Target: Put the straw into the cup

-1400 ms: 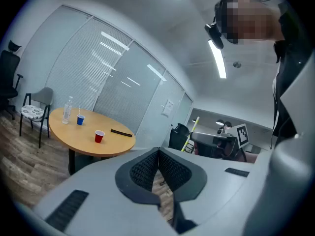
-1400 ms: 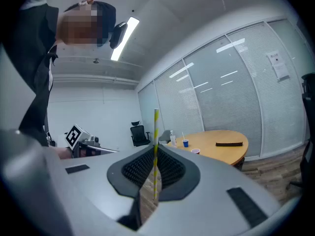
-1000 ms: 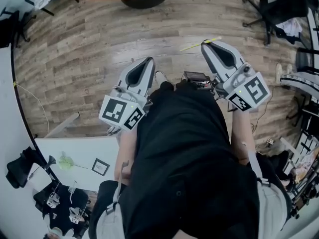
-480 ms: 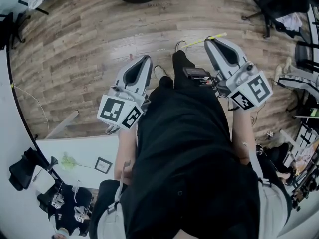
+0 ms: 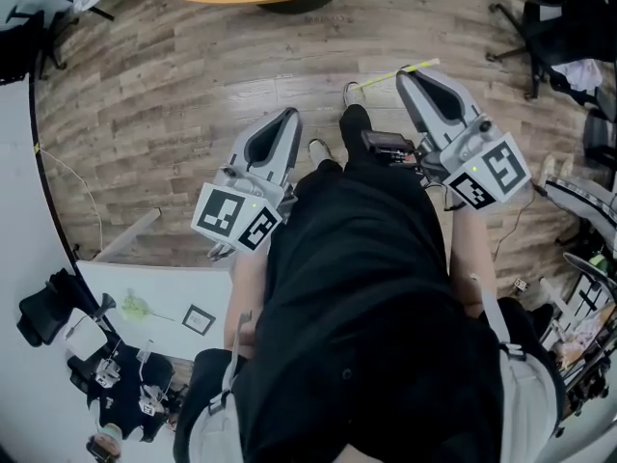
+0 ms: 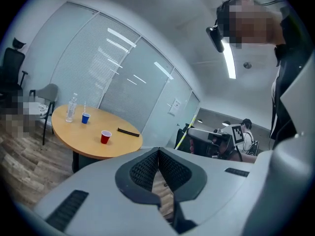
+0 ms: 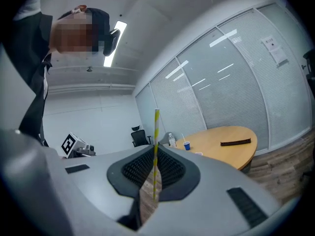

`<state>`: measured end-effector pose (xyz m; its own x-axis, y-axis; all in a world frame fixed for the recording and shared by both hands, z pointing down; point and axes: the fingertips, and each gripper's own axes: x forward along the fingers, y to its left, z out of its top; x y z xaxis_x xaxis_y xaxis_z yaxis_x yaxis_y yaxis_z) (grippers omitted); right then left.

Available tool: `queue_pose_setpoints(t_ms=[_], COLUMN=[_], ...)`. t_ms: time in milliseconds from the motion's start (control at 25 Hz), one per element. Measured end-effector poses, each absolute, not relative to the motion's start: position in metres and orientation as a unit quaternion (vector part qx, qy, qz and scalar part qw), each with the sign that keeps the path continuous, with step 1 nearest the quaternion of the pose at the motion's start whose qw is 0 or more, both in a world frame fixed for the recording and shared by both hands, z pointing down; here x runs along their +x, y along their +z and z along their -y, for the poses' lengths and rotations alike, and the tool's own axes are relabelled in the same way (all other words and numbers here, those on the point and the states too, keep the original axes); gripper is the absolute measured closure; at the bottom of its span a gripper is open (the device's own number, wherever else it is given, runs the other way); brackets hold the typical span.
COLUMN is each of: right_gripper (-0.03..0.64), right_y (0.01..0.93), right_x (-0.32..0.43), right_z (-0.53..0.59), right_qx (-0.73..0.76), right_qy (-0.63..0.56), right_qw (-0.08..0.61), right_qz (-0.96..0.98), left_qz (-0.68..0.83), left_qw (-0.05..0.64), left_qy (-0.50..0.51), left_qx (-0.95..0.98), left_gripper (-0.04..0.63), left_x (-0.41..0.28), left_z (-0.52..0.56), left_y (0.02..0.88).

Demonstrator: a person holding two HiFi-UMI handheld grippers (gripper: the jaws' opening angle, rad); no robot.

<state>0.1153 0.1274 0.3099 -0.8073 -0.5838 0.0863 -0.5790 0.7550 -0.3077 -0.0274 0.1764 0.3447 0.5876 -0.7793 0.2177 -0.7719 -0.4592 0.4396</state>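
Right gripper [image 7: 153, 151] fingers pinching straw [image 7: 156, 127]; left gripper [image 6: 158, 154] fingers pressed together, empty.

I see an office meeting room. A round wooden table [image 6: 96, 134] stands on wood-plank flooring [image 5: 164, 104], in front of tall glass partitions [image 6: 93, 68] lined with blinds. A printed notice [image 7: 275, 50] hangs on one pane. Black swivel chairs [image 5: 564, 17] sit at the edges of the room, and another chair [image 7: 141, 135] stands by the far wall. Strip lights [image 6: 229, 63] run across the ceiling. A white desk [image 5: 164, 292] stands at my left.
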Motion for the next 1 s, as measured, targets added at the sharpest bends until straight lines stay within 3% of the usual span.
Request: queue_pose_setpoints(t_ms=[1000], right_gripper=[0.583], right_y=[0.335], right_x=[0.168], right_z=[0.039], right_qx=[-0.231], right_qy=[-0.198], right_qw=[-0.005], right_qz=[-0.953], left_qz=[0.536], left_qw=[0.255], left_qy=[0.016], left_qx=[0.805], left_gripper=[0.583], left_x=[0.034], left_z=[-0.027], left_y=[0.345])
